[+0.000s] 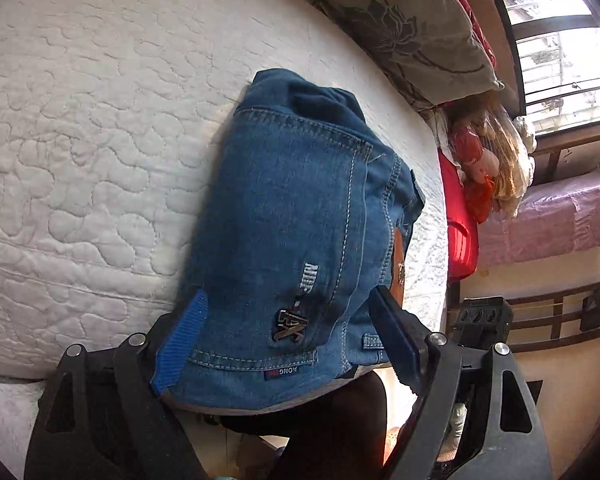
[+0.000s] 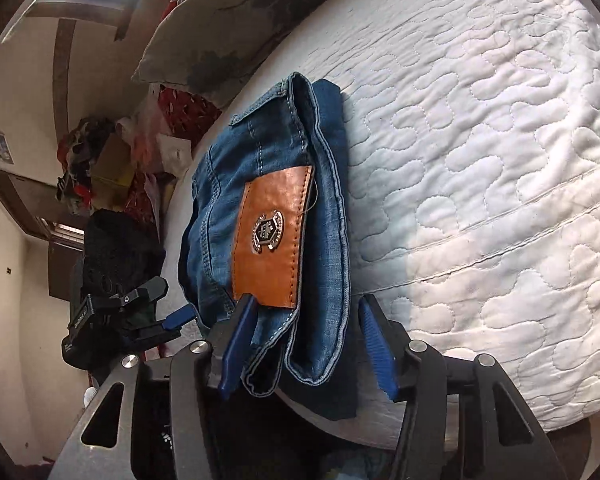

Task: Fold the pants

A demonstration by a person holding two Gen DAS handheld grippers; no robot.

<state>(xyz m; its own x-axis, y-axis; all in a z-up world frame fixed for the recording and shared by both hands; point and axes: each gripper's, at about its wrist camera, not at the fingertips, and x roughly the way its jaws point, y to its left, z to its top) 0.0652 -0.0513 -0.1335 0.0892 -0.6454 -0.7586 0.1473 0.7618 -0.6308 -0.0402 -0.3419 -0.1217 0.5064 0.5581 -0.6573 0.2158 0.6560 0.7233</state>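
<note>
My folded pants [image 1: 300, 232] lie at the bed's [image 1: 80, 120] near edge, long axis pointing away; both the left claw [image 1: 288, 340] and right claw [image 2: 304, 340] straddle them wide, gripping nothing.

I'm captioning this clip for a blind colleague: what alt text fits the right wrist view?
Folded blue jeans with a tan leather patch lie on a white quilted mattress, their near edge between the open fingers of the right gripper. The left gripper sits at the left, a floral pillow behind.
</note>
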